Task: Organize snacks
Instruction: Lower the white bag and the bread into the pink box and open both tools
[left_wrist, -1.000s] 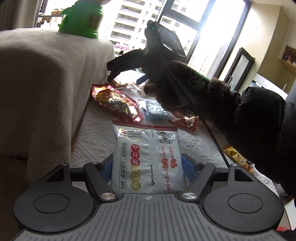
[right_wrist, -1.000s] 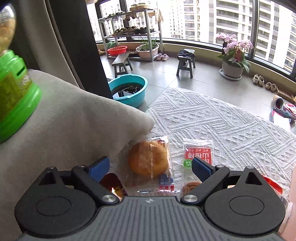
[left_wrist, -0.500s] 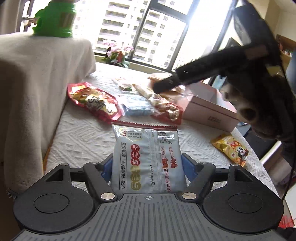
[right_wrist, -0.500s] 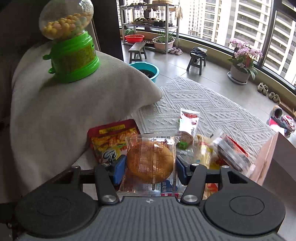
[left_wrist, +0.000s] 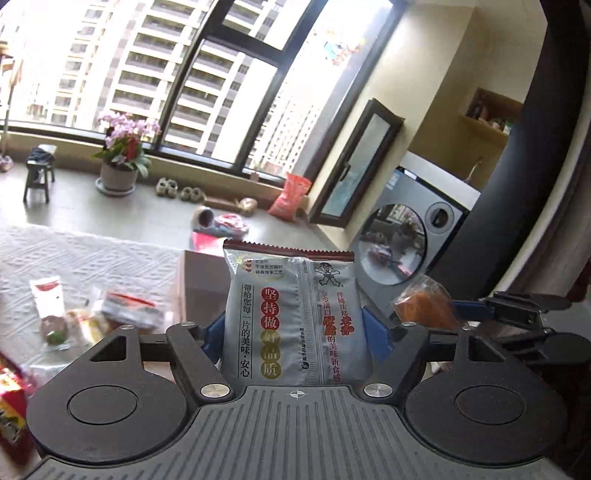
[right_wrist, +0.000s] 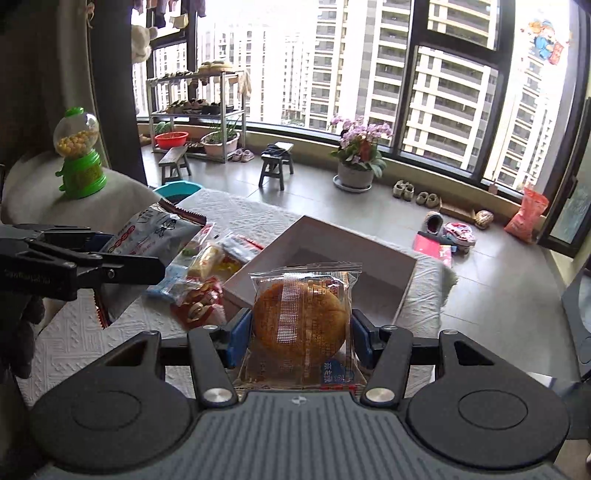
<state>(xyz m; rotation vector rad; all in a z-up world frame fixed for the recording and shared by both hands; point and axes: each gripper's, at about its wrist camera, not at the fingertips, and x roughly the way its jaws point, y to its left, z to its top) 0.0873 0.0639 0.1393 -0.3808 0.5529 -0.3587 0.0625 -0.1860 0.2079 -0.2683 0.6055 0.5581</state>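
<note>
My left gripper (left_wrist: 293, 334) is shut on a silver rice-cracker packet (left_wrist: 291, 317) with red and yellow print, held upright above the table. My right gripper (right_wrist: 297, 338) is shut on a clear-wrapped round brown cake (right_wrist: 301, 325), raised in front of an open pale cardboard box (right_wrist: 369, 258). In the right wrist view the left gripper (right_wrist: 107, 258) comes in from the left with the silver packet (right_wrist: 155, 230). In the left wrist view the right gripper (left_wrist: 476, 310) shows at the right with the cake (left_wrist: 424, 306).
Several loose snack packets (right_wrist: 210, 273) lie on the white textured tablecloth (right_wrist: 74, 343) left of the box. A green gumball dispenser (right_wrist: 79, 155) stands on a cloth-covered surface at far left. Beyond are the floor, stools, a flower pot (right_wrist: 356, 173) and a washing machine (left_wrist: 410, 236).
The right gripper shut on the cake and lifted it off the table toward the box. The left gripper swung right and up with the silver packet; both views now face the windows.
</note>
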